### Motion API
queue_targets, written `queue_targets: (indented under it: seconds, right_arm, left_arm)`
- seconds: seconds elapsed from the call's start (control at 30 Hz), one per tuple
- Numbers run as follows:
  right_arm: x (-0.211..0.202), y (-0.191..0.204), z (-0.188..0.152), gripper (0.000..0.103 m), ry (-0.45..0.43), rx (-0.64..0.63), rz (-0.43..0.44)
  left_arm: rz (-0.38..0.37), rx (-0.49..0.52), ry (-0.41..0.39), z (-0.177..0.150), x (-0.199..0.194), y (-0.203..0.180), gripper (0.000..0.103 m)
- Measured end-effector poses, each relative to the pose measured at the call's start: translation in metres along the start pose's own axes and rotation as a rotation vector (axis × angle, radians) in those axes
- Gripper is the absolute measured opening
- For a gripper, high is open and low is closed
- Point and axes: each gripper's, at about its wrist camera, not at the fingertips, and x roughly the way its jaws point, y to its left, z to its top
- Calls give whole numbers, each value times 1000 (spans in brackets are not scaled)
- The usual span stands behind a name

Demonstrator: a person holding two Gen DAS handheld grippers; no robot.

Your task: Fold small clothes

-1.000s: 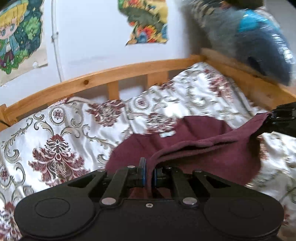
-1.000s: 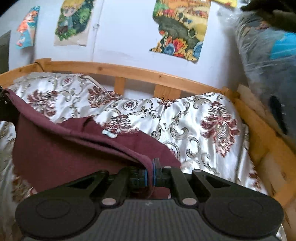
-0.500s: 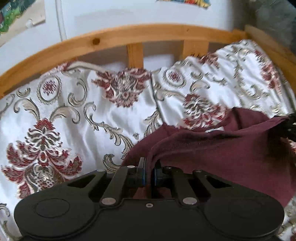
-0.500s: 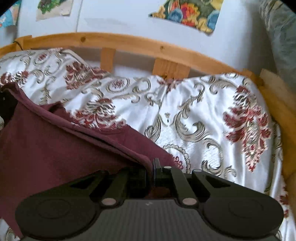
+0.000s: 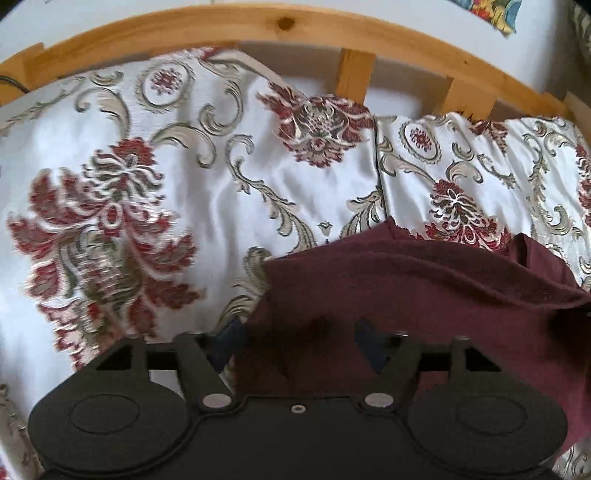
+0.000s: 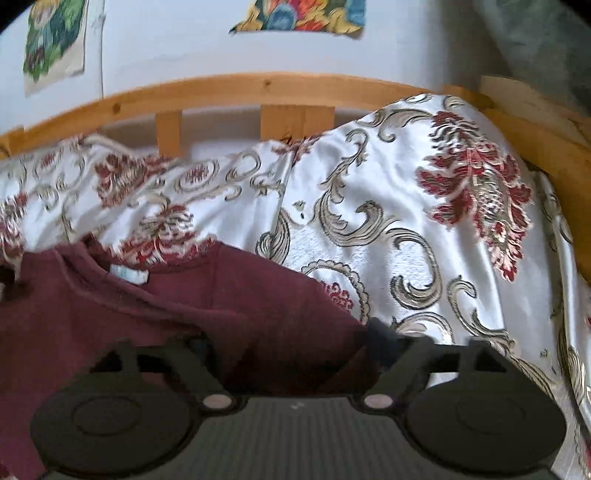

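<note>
A maroon garment [image 5: 406, 295] lies folded over on the floral bedspread [image 5: 184, 184]; its neckline and white label [image 6: 129, 275] show in the right wrist view, where the cloth [image 6: 166, 314] fills the lower left. My left gripper [image 5: 301, 339] is open, its fingers spread wide over the garment's left edge, with cloth lying between them. My right gripper [image 6: 288, 343] is open too, fingers spread over the garment's right edge. Neither grips the cloth.
A wooden bed rail [image 5: 258, 29] runs along the back, also in the right wrist view [image 6: 258, 88], and down the right side [image 6: 546, 140]. Posters [image 6: 299, 14] hang on the white wall. A bag [image 6: 543, 37] sits at the far right.
Both grippers lowered the lifted garment edge forward onto the bed and opened, letting go of the cloth. The garment now lies folded flat.
</note>
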Motion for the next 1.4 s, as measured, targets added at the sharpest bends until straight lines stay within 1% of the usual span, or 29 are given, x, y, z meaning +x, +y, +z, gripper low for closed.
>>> queue_targets:
  seconds: [0.03, 0.07, 0.13, 0.17, 0.23, 0.3, 0.4, 0.43, 0.5, 0.57, 0.6, 0.63, 0.7, 0.8, 0.87, 0.9, 0.97, 1.0, 1.03, 1.17, 1.2, 1.23, 1.3, 1.33, 1.4]
  right_arm:
    - [-6, -2, -1, 102, -20, 11, -2]
    - [-10, -3, -1, 103, -33, 18, -4]
    - [-18, -8, 1, 103, -55, 32, 7]
    - [-21, -10, 3, 103, -60, 35, 8]
    - [-27, -12, 5, 103, -74, 46, -1]
    - [-30, -12, 4, 103, -64, 50, 9]
    - [-28, -3, -7, 103, -38, 35, 7]
    - [-24, 2, -11, 103, -23, 21, 0]
    - [-15, 11, -20, 103, 1, -6, -16]
    - [-8, 19, -26, 103, 10, -10, -22]
    - [-4, 21, -29, 103, 10, 0, -27]
    - [0, 23, -30, 103, 11, 8, -43]
    - [4, 27, -31, 103, 1, 7, -97]
    - [9, 26, -30, 103, -16, -19, -219]
    - [12, 18, -27, 103, -14, -4, -292]
    - [14, 11, -27, 103, -8, 29, -308]
    - [15, -5, -31, 103, -2, 119, -280]
    - [13, -11, -34, 103, -15, 160, -264]
    - [10, -14, -37, 103, -36, 176, -248]
    - [1, -17, -38, 103, -58, 190, -222]
    - [-4, -17, -38, 103, -69, 205, -221]
    - [-8, -17, -36, 103, -76, 216, -238]
    - [-20, -15, -35, 103, -80, 238, -303]
    - [-27, -10, -34, 103, -85, 239, -315]
    - [-42, 2, -36, 103, -112, 209, -277]
  left_arm:
    - [-4, -1, -5, -2, -6, 3, 81]
    - [-8, -7, -12, -5, -13, 7, 83]
    - [-13, -25, -30, -11, -27, 14, 91]
    - [-13, -34, -35, -15, -34, 16, 92]
    - [-3, -54, -41, -26, -49, 20, 99]
    - [1, -71, -63, -43, -67, 21, 102]
    - [-25, -83, -124, -75, -83, 21, 102]
    - [-19, -82, -129, -84, -82, 20, 102]
    - [2, -69, -108, -98, -73, 16, 102]
    - [8, -48, -54, -106, -59, 13, 102]
    - [5, -33, -42, -107, -55, 11, 102]
    - [4, -15, -47, -108, -52, 10, 102]
    - [25, 4, -69, -110, -48, 7, 102]
    - [20, 16, -88, -110, -46, 9, 102]
    - [21, 12, -91, -111, -42, 10, 102]
    - [26, 10, -87, -112, -40, 12, 102]
    - [28, 6, -84, -113, -36, 13, 102]
    - [26, 2, -87, -114, -35, 14, 102]
    - [25, -2, -87, -114, -34, 14, 102]
    - [17, -32, -60, -114, -29, 20, 102]
    - [13, -46, -50, -113, -27, 22, 102]
    - [14, -58, -39, -113, -26, 24, 102]
    - [1, -99, -18, -113, -24, 29, 102]
    - [-8, -118, -10, -113, -23, 31, 102]
    - [-20, -145, 1, -113, -23, 34, 102]
